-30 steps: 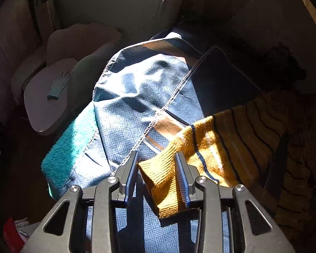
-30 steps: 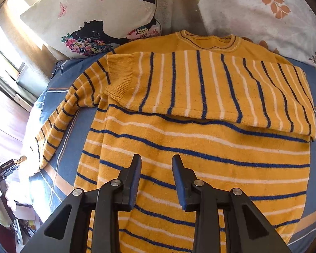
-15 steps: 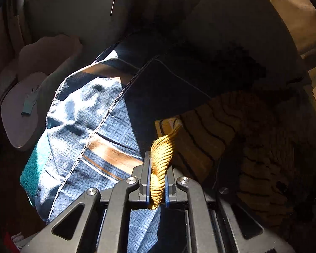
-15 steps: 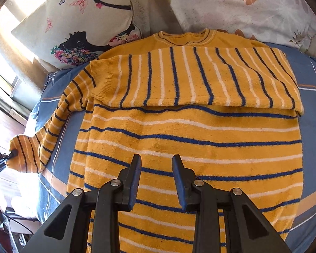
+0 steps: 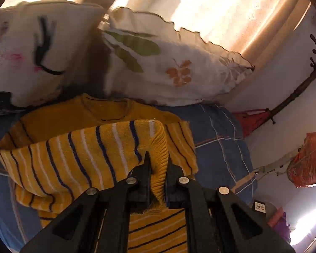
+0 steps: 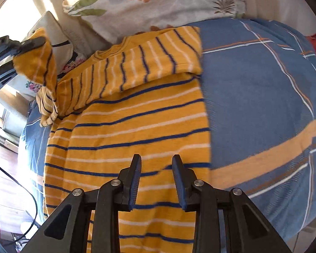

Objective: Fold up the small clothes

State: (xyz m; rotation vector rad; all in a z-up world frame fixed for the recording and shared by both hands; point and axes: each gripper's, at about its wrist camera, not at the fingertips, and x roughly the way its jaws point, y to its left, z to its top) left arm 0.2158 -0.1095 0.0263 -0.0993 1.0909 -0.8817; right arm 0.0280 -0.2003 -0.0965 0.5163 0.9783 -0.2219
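1. Left wrist view shows your left gripper (image 5: 158,166) closed on the ribbed cuff (image 5: 159,168) of the sleeve (image 5: 84,154), and the sleeve hangs lifted above the sweater (image 6: 124,130).
2. Your right gripper (image 6: 155,168) is open and holds nothing; it hovers over the lower body of the sweater, near its right edge.
3. The sweater lies flat on the blue bedsheet (image 6: 263,88), with its collar (image 5: 107,107) next to the pillows (image 5: 179,69). The other sleeve (image 6: 141,63) is already folded across the chest.
4. The long axis of the body runs from the collar at the pillows down to the hem near your right gripper. The stripes go across this axis.
5. To do this step well, I think you should carry the cuff across the chest, so the sleeve lies along the stripes and on top of the other sleeve.
6. Keep the sleeve lightly stretched and lower it slowly, otherwise it may bunch at the shoulder.
7. If the body begins to slide, press it with the right gripper.
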